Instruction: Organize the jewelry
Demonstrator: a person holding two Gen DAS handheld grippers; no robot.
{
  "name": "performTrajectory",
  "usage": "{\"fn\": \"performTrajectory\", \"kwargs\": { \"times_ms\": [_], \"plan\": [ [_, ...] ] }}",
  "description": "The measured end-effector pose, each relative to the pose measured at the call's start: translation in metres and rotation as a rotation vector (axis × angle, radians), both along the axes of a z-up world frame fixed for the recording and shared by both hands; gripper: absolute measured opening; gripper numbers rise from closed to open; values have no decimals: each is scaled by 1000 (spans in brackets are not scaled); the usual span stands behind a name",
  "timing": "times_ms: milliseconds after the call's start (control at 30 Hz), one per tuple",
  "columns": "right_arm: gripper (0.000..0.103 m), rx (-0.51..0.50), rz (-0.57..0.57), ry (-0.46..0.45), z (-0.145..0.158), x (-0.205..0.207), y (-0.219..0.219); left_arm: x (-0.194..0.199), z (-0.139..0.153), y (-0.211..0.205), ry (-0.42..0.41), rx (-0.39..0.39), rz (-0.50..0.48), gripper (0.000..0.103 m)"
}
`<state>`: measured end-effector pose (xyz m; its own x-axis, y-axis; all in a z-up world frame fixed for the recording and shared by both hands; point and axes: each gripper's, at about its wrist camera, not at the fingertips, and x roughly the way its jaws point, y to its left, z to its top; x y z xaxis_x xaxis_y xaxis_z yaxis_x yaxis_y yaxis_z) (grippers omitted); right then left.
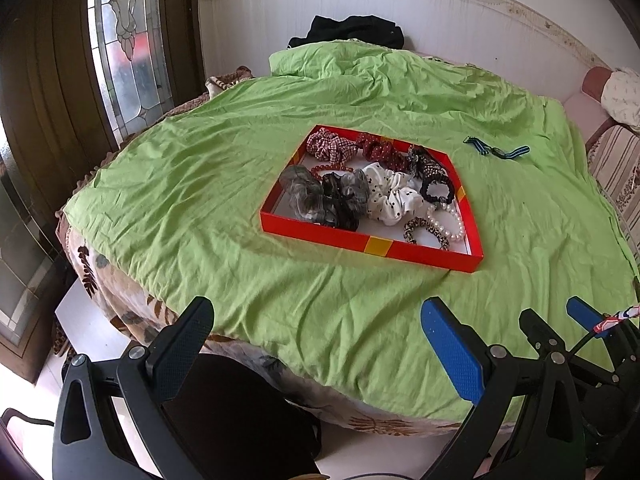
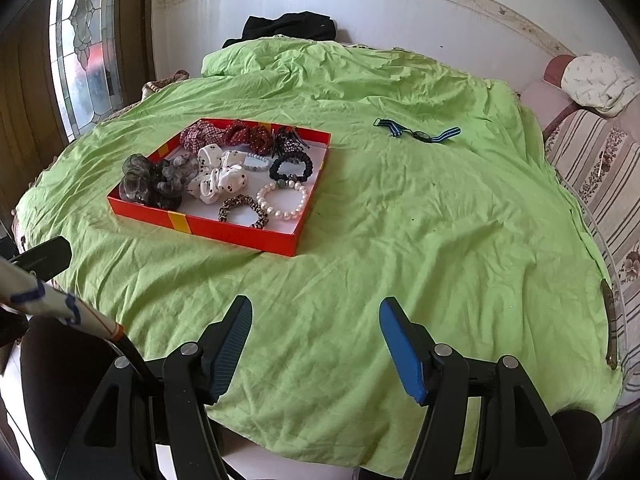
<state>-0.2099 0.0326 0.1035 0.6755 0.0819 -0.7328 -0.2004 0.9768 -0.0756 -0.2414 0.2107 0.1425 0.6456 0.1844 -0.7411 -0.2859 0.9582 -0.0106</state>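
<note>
A shallow red tray (image 1: 360, 242) (image 2: 236, 234) lies on the green cloth and holds several scrunchies, a pearl bracelet (image 1: 446, 224) (image 2: 284, 202), a red bead bracelet (image 1: 330, 169) and a black bead bracelet (image 2: 290, 168). A blue-striped watch (image 1: 498, 151) (image 2: 420, 133) lies on the cloth to the right of the tray, apart from it. My left gripper (image 1: 316, 334) is open and empty at the near table edge. My right gripper (image 2: 316, 334) is open and empty, also near the front edge, well short of the watch.
The round table carries a wrinkled green cloth (image 1: 240, 160) (image 2: 420, 240). Black clothing (image 1: 352, 30) (image 2: 288, 26) lies at the far edge by the white wall. A stained-glass door (image 1: 128, 40) is at left, a striped sofa (image 2: 600, 168) at right.
</note>
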Motion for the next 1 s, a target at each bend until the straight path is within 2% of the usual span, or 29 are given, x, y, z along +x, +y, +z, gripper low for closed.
{"fn": "performTrajectory", "kwargs": {
  "times_ms": [467, 1000],
  "plan": [
    [71, 10, 8, 29, -5, 2, 3, 7, -7, 5, 29, -19, 2, 103],
    [71, 29, 20, 49, -14, 9, 1, 18, -17, 1, 65, -3, -8, 103]
  ]
}}
